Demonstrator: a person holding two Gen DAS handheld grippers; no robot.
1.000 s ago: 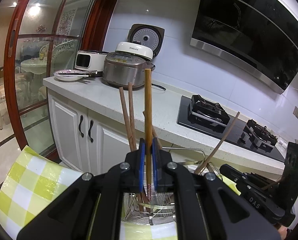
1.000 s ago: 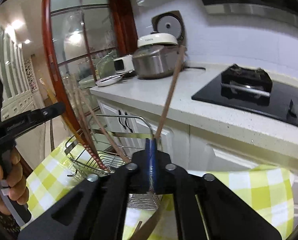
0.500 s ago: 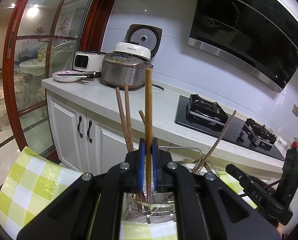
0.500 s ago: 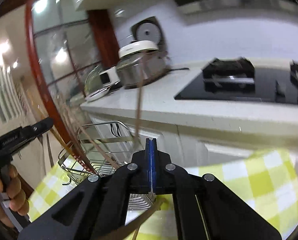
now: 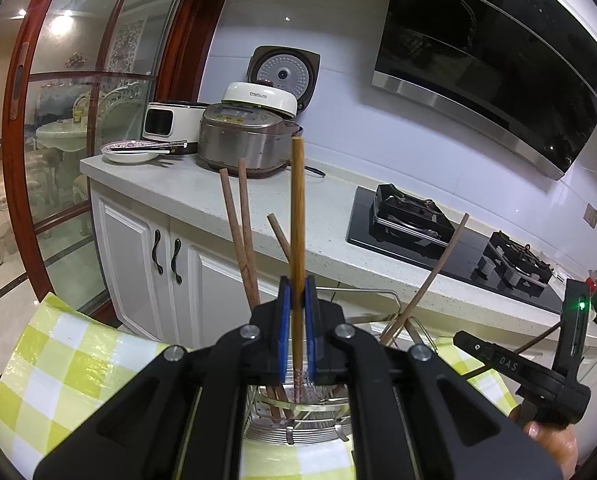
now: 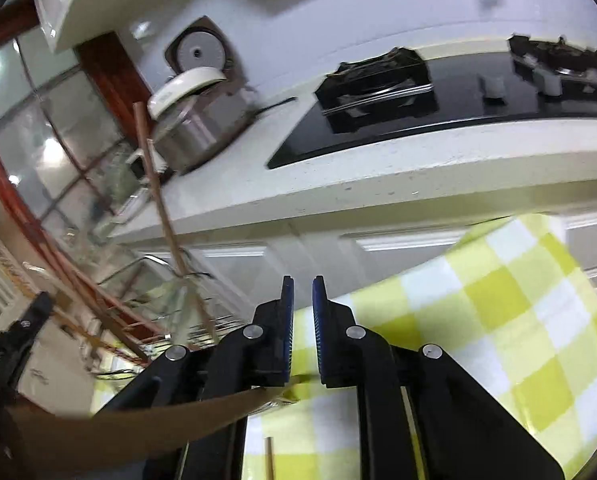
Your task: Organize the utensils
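Note:
My left gripper (image 5: 297, 292) is shut on a light wooden chopstick (image 5: 297, 208), held upright over the wire utensil basket (image 5: 298, 420). Several darker chopsticks (image 5: 238, 232) stand in that basket, and one leans out to the right (image 5: 430, 280). My right gripper (image 6: 302, 292) has its jaws slightly apart and holds nothing. In the right wrist view the basket (image 6: 170, 300) is at the left, blurred, with a chopstick (image 6: 158, 188) standing in it. A wooden utensil handle (image 6: 138, 428) lies low under the right gripper. The right gripper also shows in the left wrist view (image 5: 514, 368).
The basket stands on a yellow-and-white checked cloth (image 5: 58, 360), also in the right wrist view (image 6: 478, 320). Behind are a white counter (image 5: 202, 188) with rice cookers (image 5: 242, 140), a plate (image 5: 130, 154), a gas hob (image 5: 438, 232) and white cabinets (image 5: 138, 248).
The right gripper opened and let go of its chopstick, which now stands in the basket, then swung right and tilted. The left gripper stayed shut on its chopstick, nearly still.

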